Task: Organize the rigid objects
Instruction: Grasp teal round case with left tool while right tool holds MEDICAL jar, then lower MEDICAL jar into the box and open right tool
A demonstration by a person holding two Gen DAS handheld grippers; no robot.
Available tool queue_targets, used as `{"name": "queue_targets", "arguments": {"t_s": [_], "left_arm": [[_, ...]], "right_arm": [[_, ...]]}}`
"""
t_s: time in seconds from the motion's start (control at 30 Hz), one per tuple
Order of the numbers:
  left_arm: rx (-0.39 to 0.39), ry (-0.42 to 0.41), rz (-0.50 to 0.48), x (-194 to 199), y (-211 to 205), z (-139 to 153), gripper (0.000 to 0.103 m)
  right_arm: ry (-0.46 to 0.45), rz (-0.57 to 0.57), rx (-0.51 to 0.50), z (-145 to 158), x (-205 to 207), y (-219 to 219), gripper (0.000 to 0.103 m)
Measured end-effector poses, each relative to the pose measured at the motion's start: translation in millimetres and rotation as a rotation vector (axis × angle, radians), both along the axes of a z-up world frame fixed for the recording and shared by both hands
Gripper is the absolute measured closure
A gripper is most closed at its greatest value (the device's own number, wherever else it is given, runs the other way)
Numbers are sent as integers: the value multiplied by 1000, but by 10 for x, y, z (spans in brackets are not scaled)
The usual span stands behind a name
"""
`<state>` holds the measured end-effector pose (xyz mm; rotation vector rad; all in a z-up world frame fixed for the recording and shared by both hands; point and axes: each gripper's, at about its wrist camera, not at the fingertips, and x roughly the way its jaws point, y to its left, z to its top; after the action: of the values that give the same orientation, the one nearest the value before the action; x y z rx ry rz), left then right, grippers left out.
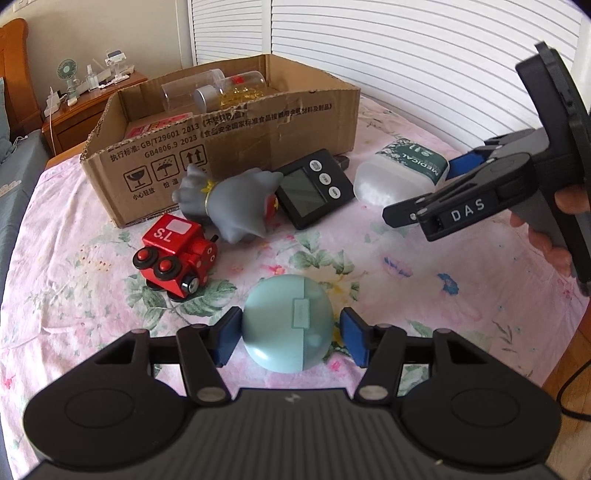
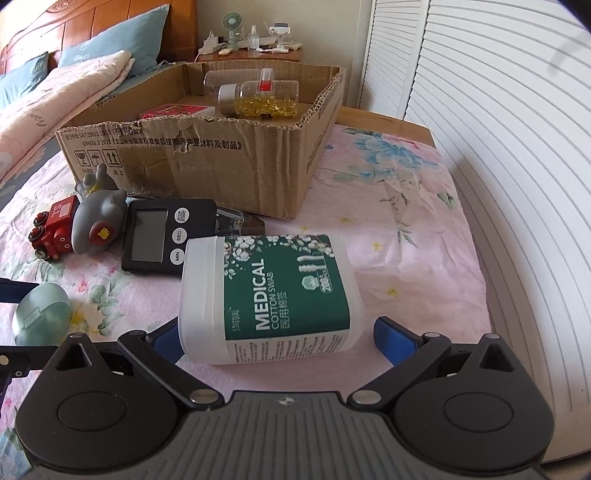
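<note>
Left gripper [image 1: 289, 334] open astride pale blue round case [image 1: 286, 325], right pad clear of it, left pad's contact unclear. Right gripper [image 2: 275, 338] open around cotton swab box [image 2: 269, 295], lying flat mid-bed. Timer [image 2: 157, 234], grey toy [image 1: 232, 201] and red train [image 1: 173, 254] just before cardboard box [image 1: 221, 147] near bed's far edge.

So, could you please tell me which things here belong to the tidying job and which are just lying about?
Job: cardboard box, cotton swab tub, teal case, timer, grey toy, red train.
Lying about: desk fan, pillows, folded quilt.
</note>
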<state>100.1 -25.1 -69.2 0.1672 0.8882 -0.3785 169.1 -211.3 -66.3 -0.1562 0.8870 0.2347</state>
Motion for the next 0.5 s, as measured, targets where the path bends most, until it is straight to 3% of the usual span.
{"name": "queue_targets", "arguments": {"t_s": [0.3, 0.4, 0.5], "left_arm": [[0, 4, -15, 35, 3, 5, 48], [-2, 11, -22, 33, 19, 17, 51], [-1, 13, -31, 32, 37, 21, 51]], "right_arm": [[41, 28, -5, 104, 130, 92, 0], [44, 44, -59, 120, 146, 171, 12], [46, 59, -84, 142, 136, 207, 14]]}}
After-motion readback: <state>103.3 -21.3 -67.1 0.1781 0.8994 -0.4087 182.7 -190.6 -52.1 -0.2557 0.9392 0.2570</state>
